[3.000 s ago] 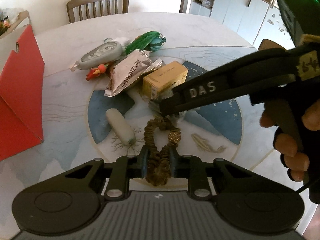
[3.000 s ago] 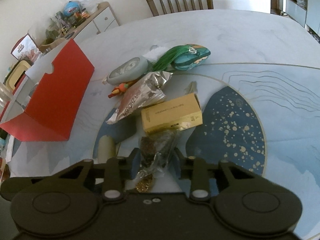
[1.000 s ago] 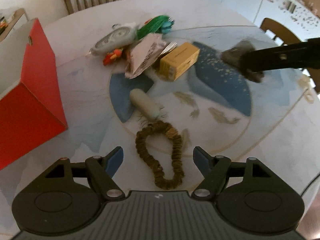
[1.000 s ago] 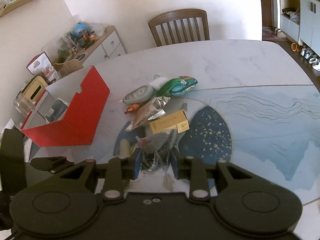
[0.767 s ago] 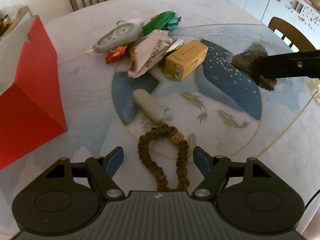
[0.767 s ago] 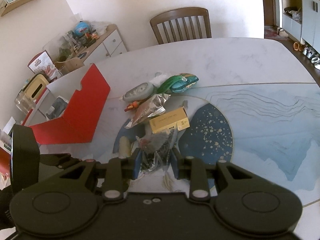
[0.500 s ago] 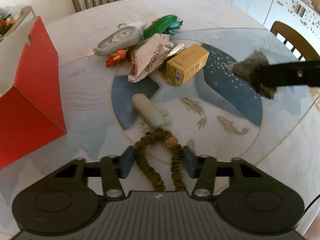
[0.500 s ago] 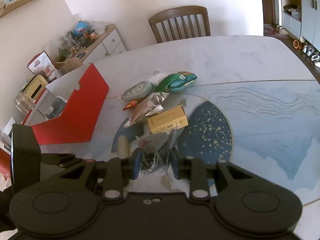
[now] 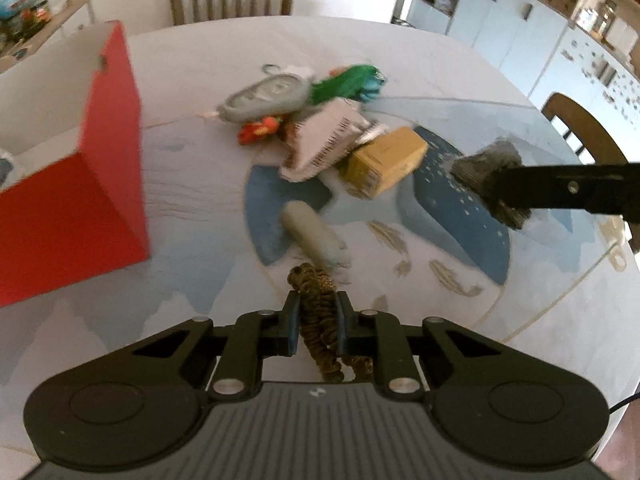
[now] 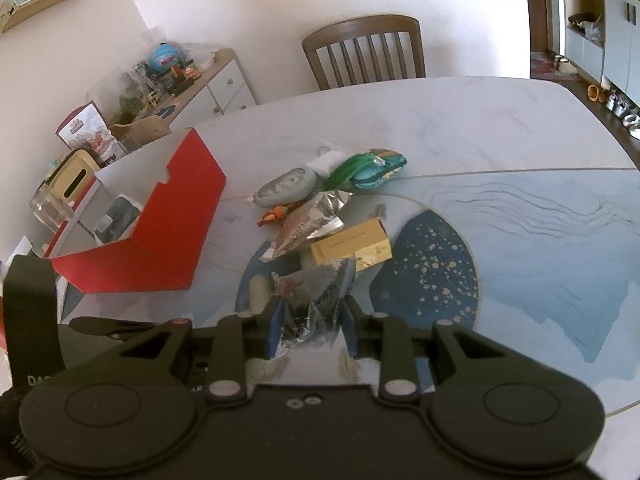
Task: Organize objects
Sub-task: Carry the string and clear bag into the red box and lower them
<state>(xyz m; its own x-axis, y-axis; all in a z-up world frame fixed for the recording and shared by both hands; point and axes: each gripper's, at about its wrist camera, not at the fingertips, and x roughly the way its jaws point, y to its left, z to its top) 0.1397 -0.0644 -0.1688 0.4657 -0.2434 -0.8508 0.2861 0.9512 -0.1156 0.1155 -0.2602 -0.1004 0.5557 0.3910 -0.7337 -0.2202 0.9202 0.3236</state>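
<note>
I am taking the yellow carton [image 10: 351, 245] at the middle of the table [image 10: 460, 120] as my landmark and working across from left to right.

Far to the left of the carton, the red box [image 10: 160, 240] is standing open; inside it I am seeing a dark item I cannot identify. Its red wall is showing large in my left wrist view [image 9: 72, 200].

Just left of the carton, a silver foil packet [image 10: 306, 224] is lying with printed letters along it, too blurred to read. Beyond the packet, a grey oval gadget [image 10: 286, 190], a small orange and red toy [image 10: 276, 213] and a green and teal bundle [image 10: 370, 168] are clustering together. The carton is carrying a line of print that I cannot make out.

Below the carton, nearer me, a pale cylinder [image 9: 314, 236] is lying on the table's blue patch. Just beside its near end, I am pinching a brown scrunchie [image 9: 318, 312] in my left gripper [image 9: 318, 326], both strands squeezed between narrow jaws, the loop's tip poking out toward the cylinder.

Right of the carton in the left wrist view, my right gripper [image 10: 312, 322] is holding a crinkled clear bag of dark bits [image 10: 314, 296], clamped tight and hanging above the table.
</note>
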